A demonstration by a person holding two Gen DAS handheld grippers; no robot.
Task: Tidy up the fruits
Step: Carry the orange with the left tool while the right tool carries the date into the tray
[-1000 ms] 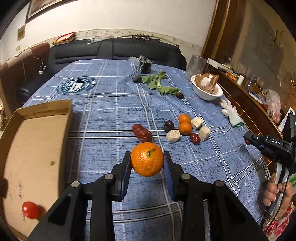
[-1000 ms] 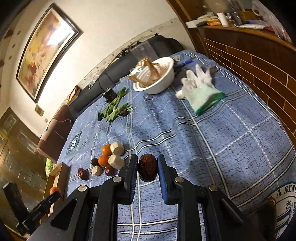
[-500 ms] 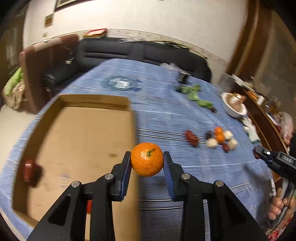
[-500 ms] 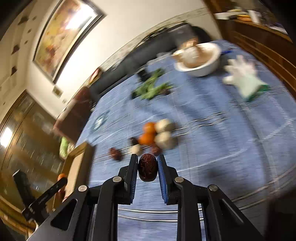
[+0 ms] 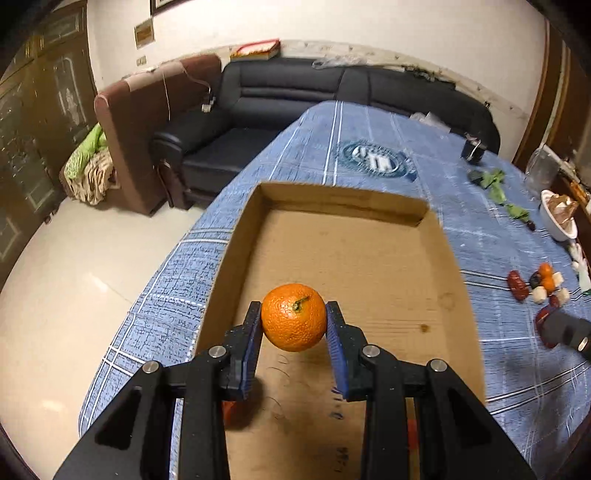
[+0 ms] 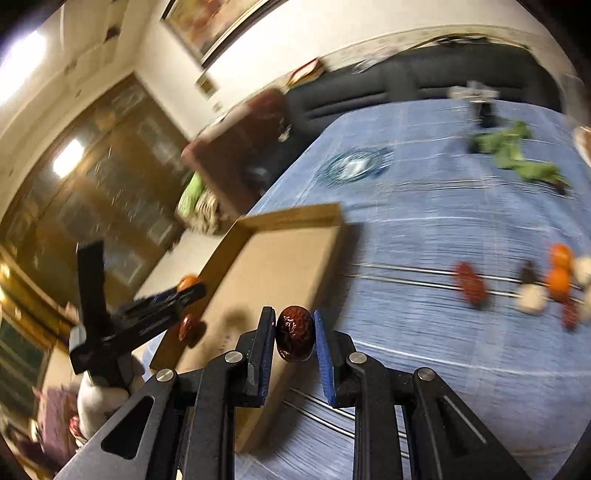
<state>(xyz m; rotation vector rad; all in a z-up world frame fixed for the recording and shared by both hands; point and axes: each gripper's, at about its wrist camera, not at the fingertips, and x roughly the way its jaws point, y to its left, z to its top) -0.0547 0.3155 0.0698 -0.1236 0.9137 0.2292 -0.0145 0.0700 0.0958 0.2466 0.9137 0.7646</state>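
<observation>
Your left tool [image 5: 294,332] has swung from the blue checked bench [image 5: 517,229] to hang over the cardboard tray [image 5: 369,266], its pads clamped on an orange [image 5: 294,316]. A dark sofa [image 5: 280,107] lines the white wall behind. Your right tool [image 6: 294,338], angled downward beside the tray's edge, pinches a red date [image 6: 294,336]; loose fruit [image 6: 517,284] lies beyond.

Home living room, black sofa [image 5: 303,107], framed painting [image 6: 218,22], blue-clothed table [image 5: 369,162]
</observation>
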